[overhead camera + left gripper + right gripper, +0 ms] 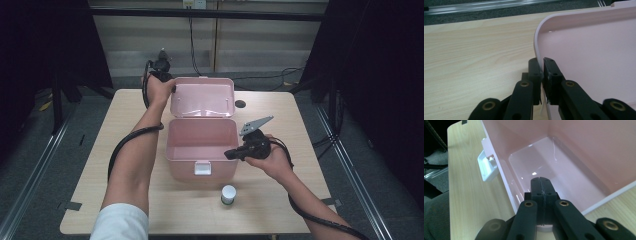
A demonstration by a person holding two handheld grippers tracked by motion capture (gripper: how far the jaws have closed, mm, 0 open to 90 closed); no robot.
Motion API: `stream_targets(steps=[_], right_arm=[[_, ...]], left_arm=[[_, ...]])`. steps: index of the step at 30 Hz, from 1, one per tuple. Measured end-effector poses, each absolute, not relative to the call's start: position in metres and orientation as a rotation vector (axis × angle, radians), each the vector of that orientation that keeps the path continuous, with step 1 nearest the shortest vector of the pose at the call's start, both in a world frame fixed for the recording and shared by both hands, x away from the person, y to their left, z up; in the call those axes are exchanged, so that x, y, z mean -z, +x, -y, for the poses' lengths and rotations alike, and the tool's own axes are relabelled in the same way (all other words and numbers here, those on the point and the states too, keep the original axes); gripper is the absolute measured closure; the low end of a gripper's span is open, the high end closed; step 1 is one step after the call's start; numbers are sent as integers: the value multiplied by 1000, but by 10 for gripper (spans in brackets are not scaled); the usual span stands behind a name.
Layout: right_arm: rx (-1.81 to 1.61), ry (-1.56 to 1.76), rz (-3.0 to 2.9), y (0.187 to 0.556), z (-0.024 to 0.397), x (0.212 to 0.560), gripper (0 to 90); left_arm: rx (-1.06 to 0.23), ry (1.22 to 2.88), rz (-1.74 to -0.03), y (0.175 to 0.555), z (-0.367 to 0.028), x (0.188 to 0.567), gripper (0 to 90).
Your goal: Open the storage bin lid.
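A pink plastic box [182, 167] stands open in the middle of the table, its lid [202, 97] laid back. My left gripper [173, 90] is at the lid's far left edge. In the left gripper view the lid's [594, 55] thin rim runs between the two pads, and the left gripper [541, 62] is shut on it. My right gripper [229, 154] hovers at the box's right wall. The right gripper [540, 181] is shut with nothing between its jaws, and it points into the empty box [579, 145].
A small jar with a white cap [228, 194] stands on the wooden table [280, 130] in front of the box. A white latch [202, 168] hangs on the box's front wall. A dark round spot [240, 104] lies right of the lid.
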State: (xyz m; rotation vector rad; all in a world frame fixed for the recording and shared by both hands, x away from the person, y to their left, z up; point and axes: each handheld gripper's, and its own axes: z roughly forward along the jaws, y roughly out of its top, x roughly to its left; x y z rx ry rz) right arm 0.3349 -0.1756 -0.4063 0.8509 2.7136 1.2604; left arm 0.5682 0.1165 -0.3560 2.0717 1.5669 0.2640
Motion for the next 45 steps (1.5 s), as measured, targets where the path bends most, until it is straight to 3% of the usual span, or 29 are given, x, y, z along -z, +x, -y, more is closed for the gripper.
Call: stream_targets(steps=[45], right_arm=[[-1263, 846, -2711, 331, 175, 406, 900]], left_arm=[[-177, 2049, -1638, 568, -124, 391, 826]])
